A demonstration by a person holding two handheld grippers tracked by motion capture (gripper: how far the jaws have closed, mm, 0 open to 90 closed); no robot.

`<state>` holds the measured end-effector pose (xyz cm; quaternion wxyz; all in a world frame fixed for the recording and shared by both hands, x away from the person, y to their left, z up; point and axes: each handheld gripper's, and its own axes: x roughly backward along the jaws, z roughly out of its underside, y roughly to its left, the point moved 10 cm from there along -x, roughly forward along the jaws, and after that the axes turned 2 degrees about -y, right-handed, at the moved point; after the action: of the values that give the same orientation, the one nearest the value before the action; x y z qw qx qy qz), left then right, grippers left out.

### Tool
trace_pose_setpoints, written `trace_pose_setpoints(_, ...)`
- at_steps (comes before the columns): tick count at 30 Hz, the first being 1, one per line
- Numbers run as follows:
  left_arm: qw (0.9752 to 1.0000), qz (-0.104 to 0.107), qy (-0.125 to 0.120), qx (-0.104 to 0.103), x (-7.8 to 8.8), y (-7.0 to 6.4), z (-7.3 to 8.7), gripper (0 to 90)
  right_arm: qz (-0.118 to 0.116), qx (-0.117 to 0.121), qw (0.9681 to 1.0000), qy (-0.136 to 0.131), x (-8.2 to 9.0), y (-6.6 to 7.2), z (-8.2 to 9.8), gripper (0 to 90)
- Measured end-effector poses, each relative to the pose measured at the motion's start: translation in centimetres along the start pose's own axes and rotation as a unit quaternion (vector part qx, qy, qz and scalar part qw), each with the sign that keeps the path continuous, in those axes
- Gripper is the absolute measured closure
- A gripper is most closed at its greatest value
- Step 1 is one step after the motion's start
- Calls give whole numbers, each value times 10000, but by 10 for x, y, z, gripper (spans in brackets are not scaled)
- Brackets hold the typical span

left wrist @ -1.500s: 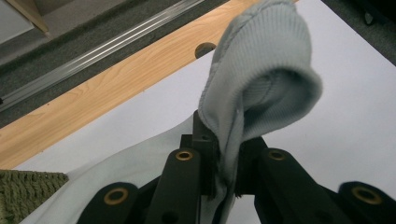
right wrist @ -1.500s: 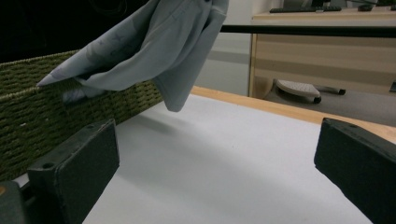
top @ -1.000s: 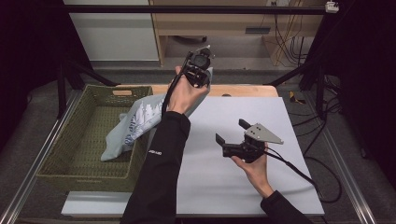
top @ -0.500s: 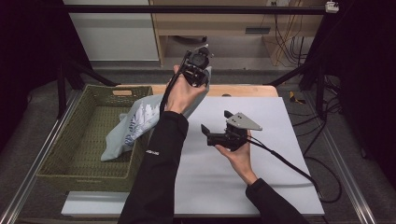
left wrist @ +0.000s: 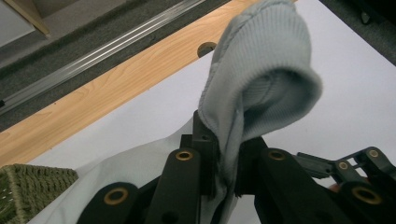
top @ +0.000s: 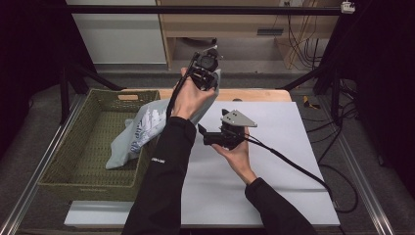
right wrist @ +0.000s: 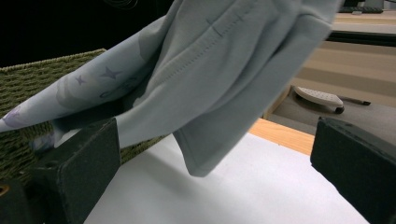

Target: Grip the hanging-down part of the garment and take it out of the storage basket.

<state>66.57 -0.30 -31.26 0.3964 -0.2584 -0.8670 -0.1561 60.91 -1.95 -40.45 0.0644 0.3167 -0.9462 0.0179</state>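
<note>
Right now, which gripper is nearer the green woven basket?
Left. The left gripper hangs beyond the green woven basket's far right corner, clamping the grey garment; the right gripper sits farther right, over the white table.

The table had a white top, and a strip of light wood ran along its far edge. It stood on a grey carpet floor, with metal rails on the floor at both sides. Behind the far edge there was a white cabinet and a low wooden shelf — black cables hung down beside it. Both sides of the room were dark, covered by black curtains.
</note>
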Motion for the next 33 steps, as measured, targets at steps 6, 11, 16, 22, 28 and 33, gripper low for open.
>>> trace_pose_setpoints(6, 10000, 34, -1, -5, -1, 0, 0, 815, -49, -138, 9999, 20, -11, 1, -2, 25)
trace_pose_setpoints(11, 10000, 37, 11, -22, -3, -2, 1, 815, -28, -131, 9998, 142, -21, -1, 4, 27)
trace_pose_setpoints(16, 10000, 35, 14, -31, -3, -2, 0, 815, -67, -224, 9996, 129, -31, -2, 8, 31)
trace_pose_setpoints(22, 9999, 10, 50, -115, -1, -3, 2, 815, -79, -336, 9993, 119, -46, -2, 8, 46)
trace_pose_setpoints(28, 10000, 35, 31, -81, 1, -2, 3, 815, -119, -143, 9997, 150, -58, -2, 9, 201)
trace_pose_setpoints(33, 9999, 34, 25, -133, 2, -4, 3, 815, -50, -183, 9997, 133, -59, -4, 8, 372)
